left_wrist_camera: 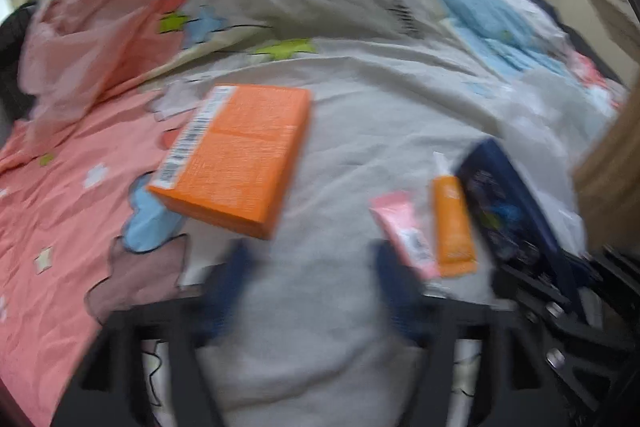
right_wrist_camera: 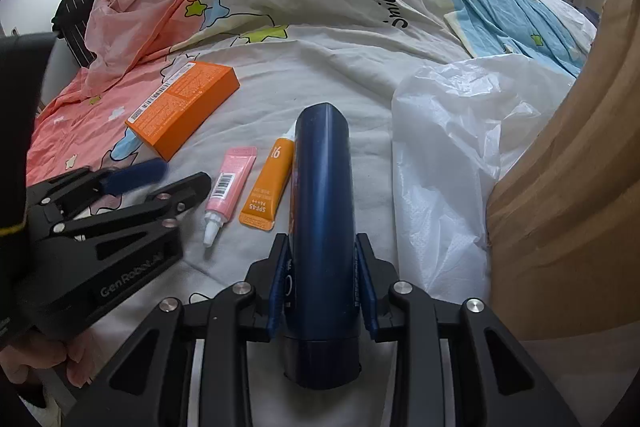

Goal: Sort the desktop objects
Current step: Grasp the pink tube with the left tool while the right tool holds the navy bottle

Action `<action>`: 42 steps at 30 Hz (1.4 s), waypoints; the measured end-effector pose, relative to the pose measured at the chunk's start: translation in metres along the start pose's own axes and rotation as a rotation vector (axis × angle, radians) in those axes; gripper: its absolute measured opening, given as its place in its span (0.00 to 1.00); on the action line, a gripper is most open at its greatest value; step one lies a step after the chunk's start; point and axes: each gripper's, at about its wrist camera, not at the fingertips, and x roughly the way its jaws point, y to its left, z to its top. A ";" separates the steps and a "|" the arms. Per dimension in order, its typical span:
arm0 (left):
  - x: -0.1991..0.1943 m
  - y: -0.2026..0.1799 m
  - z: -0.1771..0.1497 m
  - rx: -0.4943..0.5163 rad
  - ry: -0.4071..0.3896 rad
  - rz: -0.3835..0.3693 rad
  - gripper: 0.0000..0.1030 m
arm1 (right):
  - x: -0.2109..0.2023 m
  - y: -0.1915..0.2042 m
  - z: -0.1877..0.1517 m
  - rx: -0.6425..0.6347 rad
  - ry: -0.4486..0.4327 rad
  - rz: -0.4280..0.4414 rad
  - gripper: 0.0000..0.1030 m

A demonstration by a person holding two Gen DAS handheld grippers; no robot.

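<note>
**Two grippers over a cluttered bedspread, one clamping a dark blue tube**

Left wrist view, blurred: a rumpled bedspread (left_wrist_camera: 360, 115) in grey, pink and blue with star prints fills the scene, bright window light behind. An orange box (left_wrist_camera: 236, 157) lies flat on it, barcode edge to the left. The left gripper (left_wrist_camera: 312, 291) hangs above bare cloth with its blue fingers spread wide and nothing between them. Near its right finger lie a pink tube (left_wrist_camera: 406, 233) and an orange tube (left_wrist_camera: 454, 223), side by side. Further right, the dark blue tube (left_wrist_camera: 504, 203) is seen slanting upward.

Right wrist view, sharp: the right gripper (right_wrist_camera: 323, 287) pinches the dark blue tube near its cap end. Its long axis runs straight away from the camera, flat crimped end pointing forward, cap toward the lens. A white plastic bag (right_wrist_camera: 444, 155) lies just right of it, against a cardboard box (right_wrist_camera: 568, 187). Left of the blue tube, both small tubes lie roughly parallel to it, with their nozzles pointing opposite ways.
</note>
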 end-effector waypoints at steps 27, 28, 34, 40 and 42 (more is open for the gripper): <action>0.001 -0.023 0.006 0.025 0.066 -0.138 0.43 | -0.002 0.003 -0.003 0.013 -0.012 0.012 0.29; 0.001 -0.024 0.007 0.036 0.074 -0.136 0.33 | -0.002 0.003 -0.003 0.013 -0.012 0.012 0.29; -0.005 -0.018 0.005 0.064 0.083 -0.190 0.17 | -0.002 0.001 -0.004 0.016 -0.011 0.019 0.29; -0.013 -0.018 0.005 0.078 0.066 -0.214 0.17 | -0.001 -0.003 -0.004 -0.004 -0.011 0.017 0.29; -0.017 -0.017 0.004 0.085 0.059 -0.212 0.17 | -0.001 -0.003 -0.004 -0.007 -0.010 0.014 0.29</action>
